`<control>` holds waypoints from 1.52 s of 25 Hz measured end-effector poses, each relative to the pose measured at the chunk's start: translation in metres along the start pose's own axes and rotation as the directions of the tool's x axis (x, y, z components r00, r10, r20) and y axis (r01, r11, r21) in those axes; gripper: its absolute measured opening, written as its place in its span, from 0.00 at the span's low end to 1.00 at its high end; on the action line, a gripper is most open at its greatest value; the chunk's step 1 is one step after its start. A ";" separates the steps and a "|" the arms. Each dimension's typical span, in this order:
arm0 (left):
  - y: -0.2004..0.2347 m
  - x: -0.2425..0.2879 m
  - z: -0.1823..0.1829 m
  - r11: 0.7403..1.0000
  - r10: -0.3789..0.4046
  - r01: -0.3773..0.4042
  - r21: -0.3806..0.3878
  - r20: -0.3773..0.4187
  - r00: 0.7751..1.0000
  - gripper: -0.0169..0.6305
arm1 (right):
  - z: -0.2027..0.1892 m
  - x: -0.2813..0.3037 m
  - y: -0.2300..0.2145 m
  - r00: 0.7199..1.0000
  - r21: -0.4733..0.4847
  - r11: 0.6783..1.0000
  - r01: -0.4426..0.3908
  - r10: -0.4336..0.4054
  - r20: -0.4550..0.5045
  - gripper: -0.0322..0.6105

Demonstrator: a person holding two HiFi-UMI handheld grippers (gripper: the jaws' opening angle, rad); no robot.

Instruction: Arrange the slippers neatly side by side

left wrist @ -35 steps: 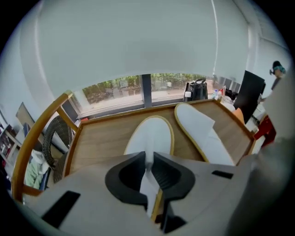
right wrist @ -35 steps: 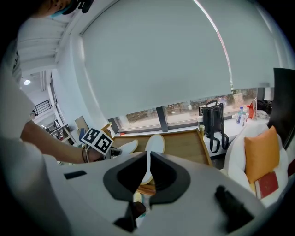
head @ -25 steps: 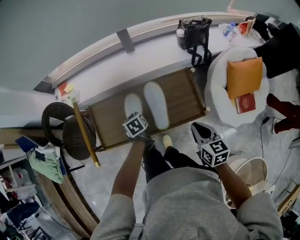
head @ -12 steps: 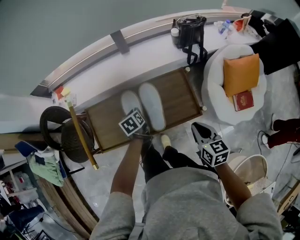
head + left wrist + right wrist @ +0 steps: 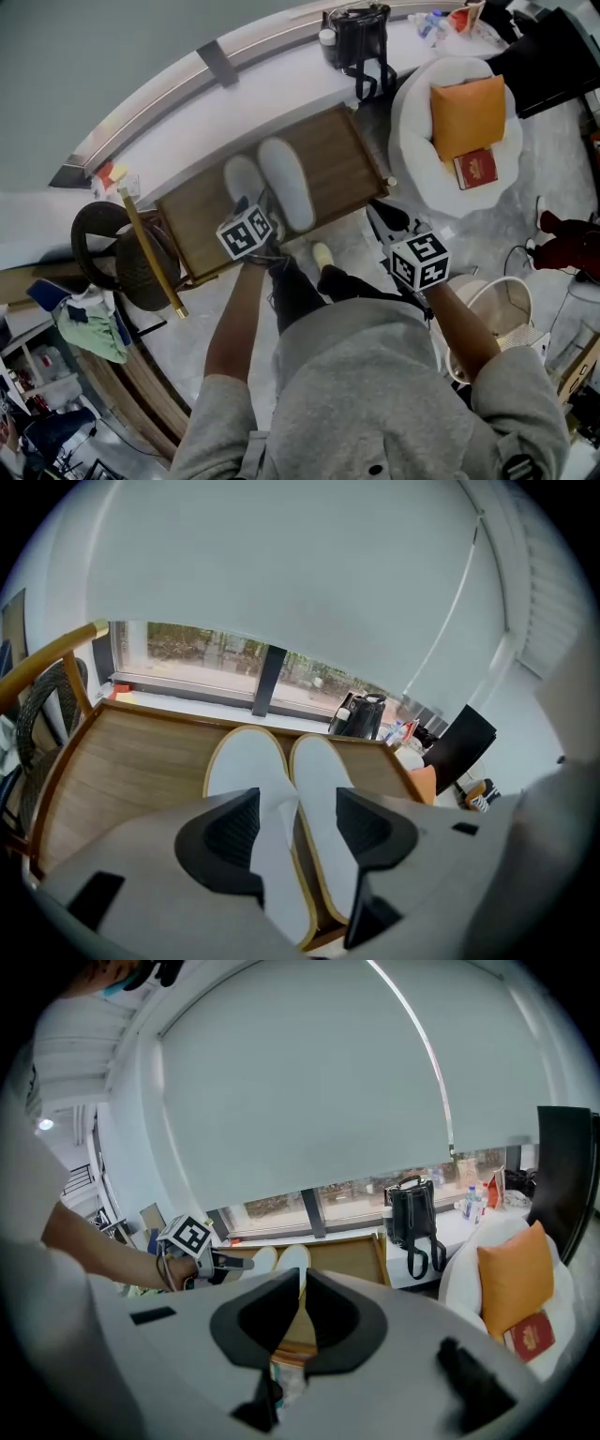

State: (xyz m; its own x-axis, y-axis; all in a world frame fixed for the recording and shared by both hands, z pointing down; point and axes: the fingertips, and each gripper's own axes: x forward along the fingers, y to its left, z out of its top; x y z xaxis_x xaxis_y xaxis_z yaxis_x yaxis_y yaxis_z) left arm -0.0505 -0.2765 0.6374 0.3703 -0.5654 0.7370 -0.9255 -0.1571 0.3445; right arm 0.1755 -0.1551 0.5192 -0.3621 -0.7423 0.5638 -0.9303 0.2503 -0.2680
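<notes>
Opening just now, our left tool (image 5: 298,829) frees the slippers (image 5: 246,766) — side by side at the tabletop's (image 5: 122,771) near edge, likely done; our right tool (image 5: 300,1321) is closed, empty.

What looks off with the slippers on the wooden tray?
Nothing stands out. The left slipper and right slipper lie parallel, close side by side, toes about level, flat on the wooden tray.
</notes>
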 end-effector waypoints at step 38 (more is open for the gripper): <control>-0.028 -0.232 0.059 0.976 0.056 -0.142 0.166 0.437 0.898 0.05 | 0.112 0.001 0.070 0.964 -0.139 0.979 -0.150 0.176 0.200 0.11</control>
State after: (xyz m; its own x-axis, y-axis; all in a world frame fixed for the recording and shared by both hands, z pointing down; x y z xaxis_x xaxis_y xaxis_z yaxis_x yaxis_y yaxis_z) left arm -0.1147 -0.1883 0.4225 0.2457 -0.8704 0.4267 -0.9689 -0.2074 0.1350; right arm 0.1164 -0.2081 0.4140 -0.5014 -0.7958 0.3395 -0.8643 0.4427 -0.2386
